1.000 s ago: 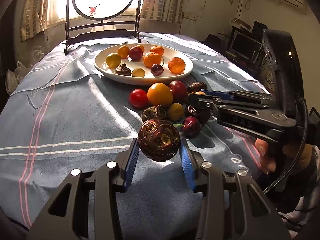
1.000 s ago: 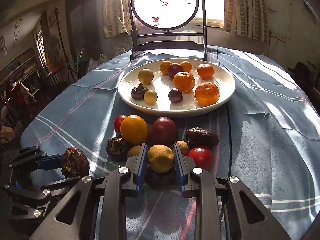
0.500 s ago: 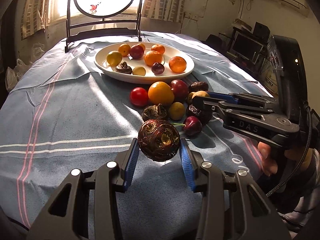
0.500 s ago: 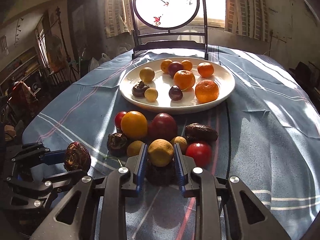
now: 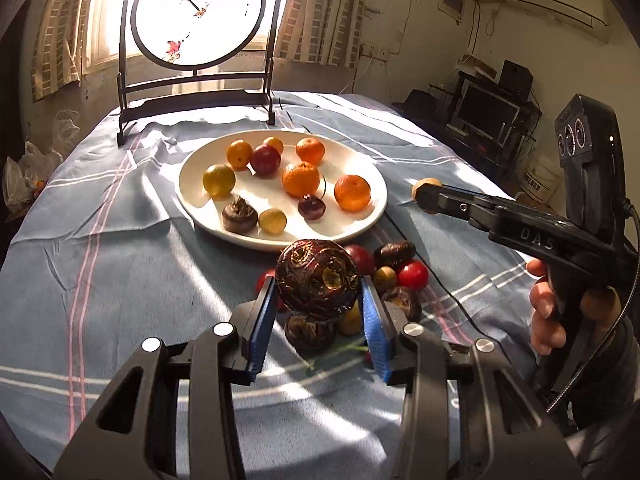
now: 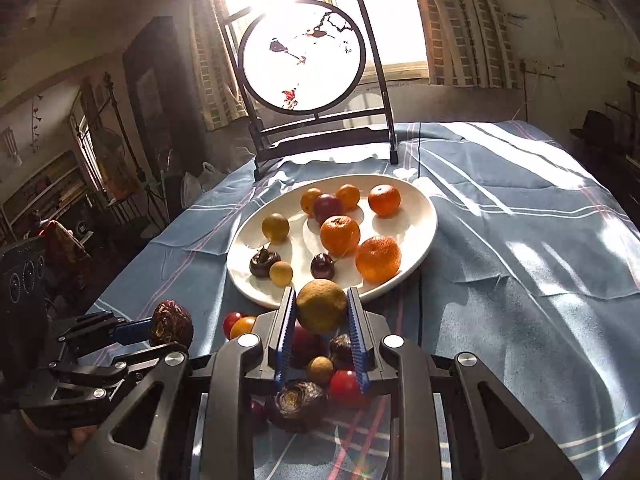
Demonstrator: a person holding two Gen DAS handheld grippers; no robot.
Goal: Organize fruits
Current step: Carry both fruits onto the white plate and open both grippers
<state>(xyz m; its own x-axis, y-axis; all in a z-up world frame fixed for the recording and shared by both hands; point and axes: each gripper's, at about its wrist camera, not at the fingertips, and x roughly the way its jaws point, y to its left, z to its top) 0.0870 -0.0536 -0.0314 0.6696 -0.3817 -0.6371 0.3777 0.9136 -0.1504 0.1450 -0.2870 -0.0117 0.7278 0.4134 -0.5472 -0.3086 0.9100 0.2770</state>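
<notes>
My left gripper (image 5: 318, 312) is shut on a dark wrinkled passion fruit (image 5: 318, 280) and holds it above the loose fruit pile (image 5: 394, 276), just short of the white plate (image 5: 192, 196). My right gripper (image 6: 322, 322) is shut on a yellow-brown round fruit (image 6: 321, 306), lifted over the pile (image 6: 320, 368) near the plate's (image 6: 424, 204) front rim. The plate holds several oranges, plums and small fruits. In the left wrist view the right gripper (image 5: 424, 196) hovers right of the plate. In the right wrist view the left gripper (image 6: 168, 330) is at lower left.
A round painted screen on a black stand (image 5: 196, 20) stands behind the plate at the table's far edge. A blue striped cloth (image 5: 100, 260) covers the round table. Shelves and a monitor (image 5: 486, 114) stand beyond the right edge.
Both grippers have risen and moved forward toward the plate with their fruits. The right gripper's yellow-brown fruit has lifted off the pile.
</notes>
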